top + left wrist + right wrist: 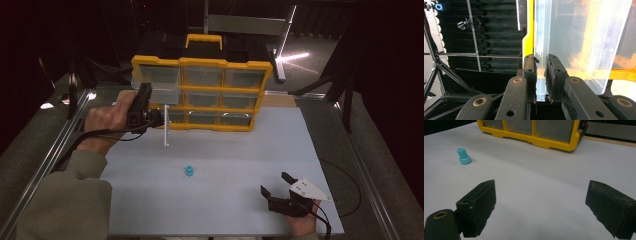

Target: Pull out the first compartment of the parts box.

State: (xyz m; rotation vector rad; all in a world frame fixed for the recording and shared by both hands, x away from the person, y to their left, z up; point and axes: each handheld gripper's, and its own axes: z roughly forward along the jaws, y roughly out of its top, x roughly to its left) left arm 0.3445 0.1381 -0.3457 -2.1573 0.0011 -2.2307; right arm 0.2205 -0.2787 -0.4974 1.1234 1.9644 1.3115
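A yellow organizer (pixel 220 63) with clear drawers stands upright at the back of the white table (pixel 225 210). Its top-left clear drawer (pixel 159 83) sticks out a little from the frame. My left gripper (pixel 145 91) is shut on that drawer's front lip. In the left gripper view the jaws pinch the clear drawer (pixel 579 45) edge, with my left gripper (pixel 541 63) beside the yellow frame (pixel 529 30). A small blue plug (pixel 189 170) stands mid-table. My right gripper (pixel 274 182) rests open near the front right. It faces the blue plug (pixel 463 156) and the organizer (pixel 541 142), with my right gripper (pixel 542 187) holding nothing.
A thin white post (pixel 165 126) stands upright on the table just in front of the organizer's left side. Metal rails (pixel 50 155) run along the table's left and right edges. A black cable (pixel 350 185) loops at the right.
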